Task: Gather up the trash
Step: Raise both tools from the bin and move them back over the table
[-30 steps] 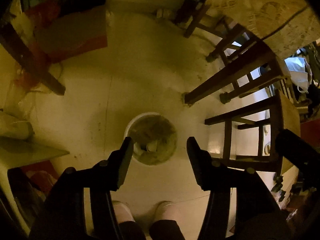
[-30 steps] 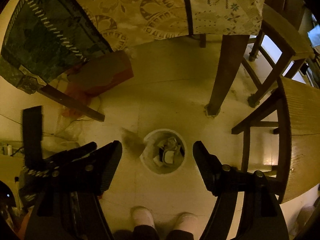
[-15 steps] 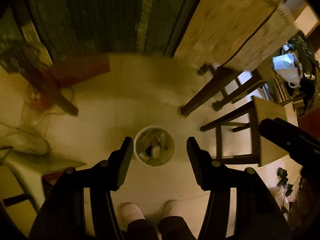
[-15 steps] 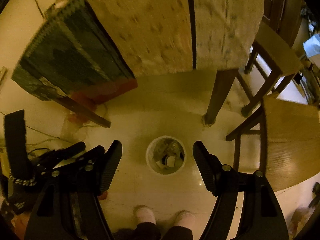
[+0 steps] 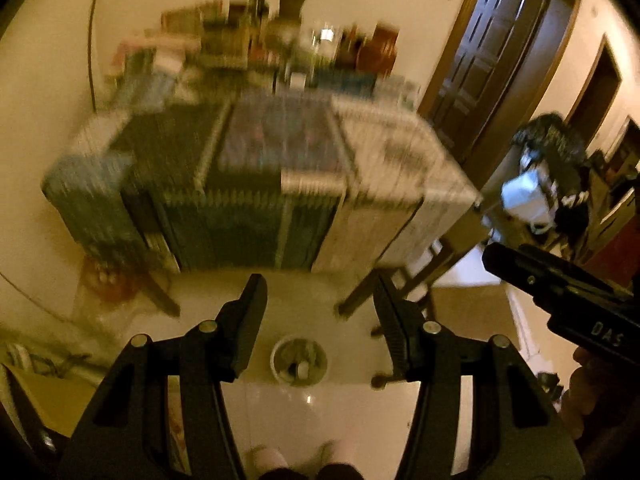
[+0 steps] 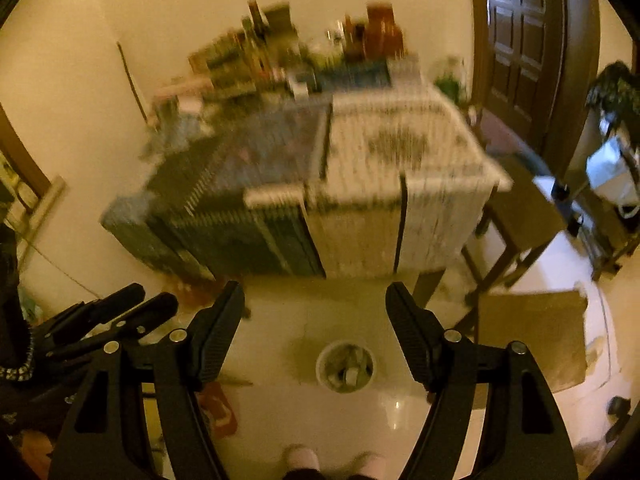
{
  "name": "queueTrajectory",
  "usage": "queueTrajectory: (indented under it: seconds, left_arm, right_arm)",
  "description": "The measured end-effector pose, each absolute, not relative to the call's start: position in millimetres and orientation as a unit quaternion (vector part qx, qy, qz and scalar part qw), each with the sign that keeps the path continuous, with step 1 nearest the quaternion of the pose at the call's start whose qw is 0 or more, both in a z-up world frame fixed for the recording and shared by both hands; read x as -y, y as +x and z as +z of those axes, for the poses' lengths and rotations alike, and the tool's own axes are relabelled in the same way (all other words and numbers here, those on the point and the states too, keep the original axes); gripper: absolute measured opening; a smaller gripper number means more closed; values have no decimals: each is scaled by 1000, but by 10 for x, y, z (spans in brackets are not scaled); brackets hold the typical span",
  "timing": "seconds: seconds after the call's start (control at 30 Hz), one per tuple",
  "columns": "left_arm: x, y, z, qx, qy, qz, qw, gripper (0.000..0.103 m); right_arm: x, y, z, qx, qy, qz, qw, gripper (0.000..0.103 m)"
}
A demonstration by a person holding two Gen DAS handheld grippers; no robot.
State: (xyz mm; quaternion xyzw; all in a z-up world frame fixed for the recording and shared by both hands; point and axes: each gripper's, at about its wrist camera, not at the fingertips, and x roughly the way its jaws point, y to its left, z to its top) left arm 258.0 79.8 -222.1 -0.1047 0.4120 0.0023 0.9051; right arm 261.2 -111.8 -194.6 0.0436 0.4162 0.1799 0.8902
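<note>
trash bin (image 5: pixel 299 361) on pale floor (image 5: pixel 320 420), holding scraps; left gripper (image 5: pixel 320 322) and right gripper (image 6: pixel 315 326) above it, both spread wide, nothing between the jaws.

Bin (image 5: pixel 299 361): standing on the floor (image 5: pixel 304 420), before the table (image 5: pixel 280 184), holding trash (image 6: pixel 347 367).
Feet (image 6: pixel 332 460): standing on the floor just behind the bin, nearest the cameras.
Table: carrying a blurred clutter of things along its far edge, against the wall.
Chair (image 6: pixel 524 208): standing right of the table.
Door (image 5: pixel 486 56): lying behind and right of the table.
</note>
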Motion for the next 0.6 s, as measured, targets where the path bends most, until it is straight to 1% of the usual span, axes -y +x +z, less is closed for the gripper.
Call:
queueTrajectory:
  seconds: [0.23,0.43,0.53,0.57,0.6]
  left_arm:
    - [-877,2321,-1134,-327,-80,-13,942,54]
    - [-961,2098,-482,-262,-49,-23,964,56]
    - [-1029,1996,-255,-235,-29,-21,971,59]
    - [-1057,1964,-183,-226,-24,-22,973,62]
    - [-1082,1947,-146,-221,-22,-22,975,66]
  right_arm:
    - [1058,2333,-1008,-339,42,176,923,70]
    - [967,2148,-434,-275,30,168,946,70]
    - [943,2041,-255,-245,29,162,956,70]
    - [944,1999,-206,-234,31,160,959,71]
    - [942,1959,-165,-223,33,157,962,75]
